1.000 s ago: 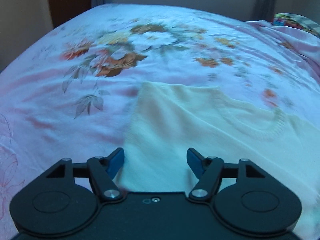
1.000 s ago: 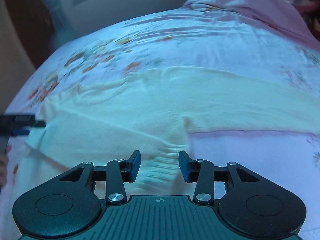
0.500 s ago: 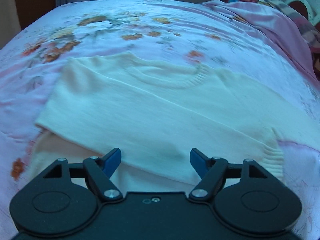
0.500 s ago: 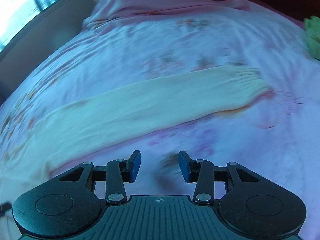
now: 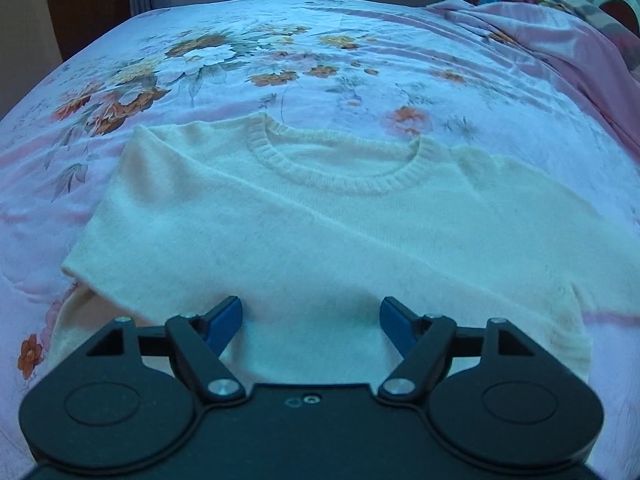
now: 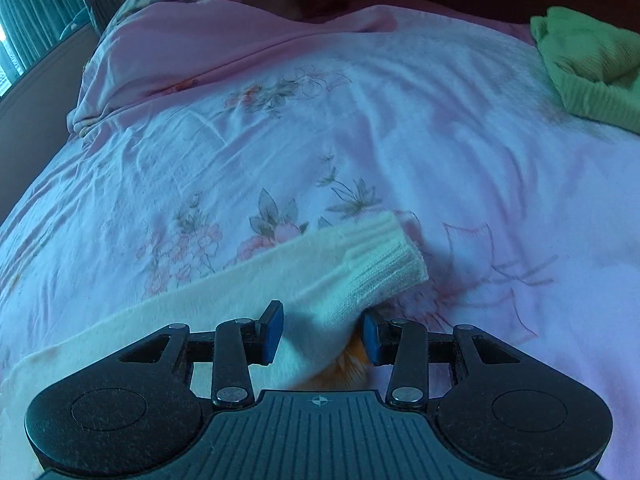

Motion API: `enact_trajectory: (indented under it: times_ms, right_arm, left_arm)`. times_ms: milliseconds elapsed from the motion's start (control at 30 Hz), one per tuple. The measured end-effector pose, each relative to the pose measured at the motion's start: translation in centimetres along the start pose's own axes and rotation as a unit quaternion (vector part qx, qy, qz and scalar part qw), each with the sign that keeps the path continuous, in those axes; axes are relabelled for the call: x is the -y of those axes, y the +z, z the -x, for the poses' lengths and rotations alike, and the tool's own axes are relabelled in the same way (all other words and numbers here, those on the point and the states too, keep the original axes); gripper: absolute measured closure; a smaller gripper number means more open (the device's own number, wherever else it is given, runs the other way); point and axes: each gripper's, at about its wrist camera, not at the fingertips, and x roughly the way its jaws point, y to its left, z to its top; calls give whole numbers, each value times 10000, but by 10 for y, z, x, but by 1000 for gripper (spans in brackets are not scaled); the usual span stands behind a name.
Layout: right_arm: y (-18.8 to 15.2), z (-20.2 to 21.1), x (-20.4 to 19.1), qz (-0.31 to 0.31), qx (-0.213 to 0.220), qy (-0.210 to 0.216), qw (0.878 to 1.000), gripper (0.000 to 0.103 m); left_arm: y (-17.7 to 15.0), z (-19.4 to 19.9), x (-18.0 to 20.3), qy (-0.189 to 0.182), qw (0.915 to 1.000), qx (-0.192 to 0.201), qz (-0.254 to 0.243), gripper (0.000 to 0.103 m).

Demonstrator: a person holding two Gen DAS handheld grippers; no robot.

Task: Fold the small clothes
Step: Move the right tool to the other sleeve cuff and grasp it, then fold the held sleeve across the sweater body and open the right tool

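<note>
A cream knit sweater (image 5: pixel 320 220) lies face up on the floral bed sheet (image 5: pixel 360 20), neckline away from me. One sleeve is folded slantwise across the body, its ribbed cuff (image 5: pixel 568 340) at the lower right. My left gripper (image 5: pixel 311 312) hovers over the lower body, open wide, with nothing pinched. In the right wrist view the other sleeve (image 6: pixel 200 312) stretches out flat to its ribbed cuff (image 6: pixel 384 264). My right gripper (image 6: pixel 322 320) stands half open astride that sleeve just behind the cuff; the pads do not press it.
A crumpled green garment (image 6: pixel 588 60) lies at the far right of the bed. A bunched pink blanket (image 6: pixel 200 40) runs along the far side, also seen at the right as the pink blanket (image 5: pixel 560 40). Dark furniture and curtains stand beyond the bed.
My left gripper shifted right, from the sweater's left edge to over its body. My right gripper left the folded cuff, ran out along the stretched sleeve and now straddles it near its cuff.
</note>
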Motion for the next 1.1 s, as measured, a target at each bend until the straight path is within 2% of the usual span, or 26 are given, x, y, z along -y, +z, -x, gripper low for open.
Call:
enact_trajectory:
  times_ms: [33,67,100,233,333,400,467,600,700,767,800,833,900,1000,1067,1100]
  right_arm:
    - [1,-2,-3,-10,30,13,10000,63]
    - [3,-3,-5,6,69,14,10000,72]
    - [4,-3,-7,34,98,25,9999,98]
    - [6,5,-31,270,289,345,9986,98]
    - [2,17,-65,499,312,910,9941,98]
    - [-5,28,-96,732,313,1354,9876,98]
    - [-17,38,-130,910,228,1844,9784,98]
    - [-58,60,-206,1414,-94,2781,9500,98]
    - [-105,68,-259,1707,-599,3427,9219,98]
    - [-143,61,-286,1994,-1053,3644,9035,97]
    - [-164,54,-297,2225,-1304,3575,8976,93]
    - [-181,47,-304,2416,-1558,3463,8930,75]
    - [-204,38,-306,2517,-1798,3378,8889,48]
    - [-197,51,-294,2433,-1507,3543,8903,47]
    - [-186,65,-281,2426,-1211,3472,8978,46]
    - [-180,69,-274,2419,-1096,3427,9011,41]
  left_arm:
    - [6,-3,2,-14,10000,9,81,29]
    - [12,-6,4,-35,9999,-4,159,29]
    - [19,-10,7,-74,9997,-24,222,32]
    - [42,-24,30,-177,9997,-59,187,39]
    - [47,-36,48,-284,9994,-171,89,39]
    - [44,-43,55,-176,9995,-249,-18,40]
    - [43,-44,55,-154,9994,-261,-140,40]
    - [48,-29,33,-344,9991,-222,104,40]
    - [52,-14,6,-356,9989,-86,307,38]
    - [53,-4,-15,-359,9983,12,457,34]
    - [52,0,-25,-381,9980,38,498,31]
    - [51,2,-32,-424,9977,23,526,30]
    - [50,2,-44,-630,9962,-109,584,30]
    - [44,-1,-50,-1091,9909,-336,718,30]
    - [40,-6,-46,-1403,9862,-476,739,30]
    - [38,-8,-41,-1506,9845,-521,727,30]
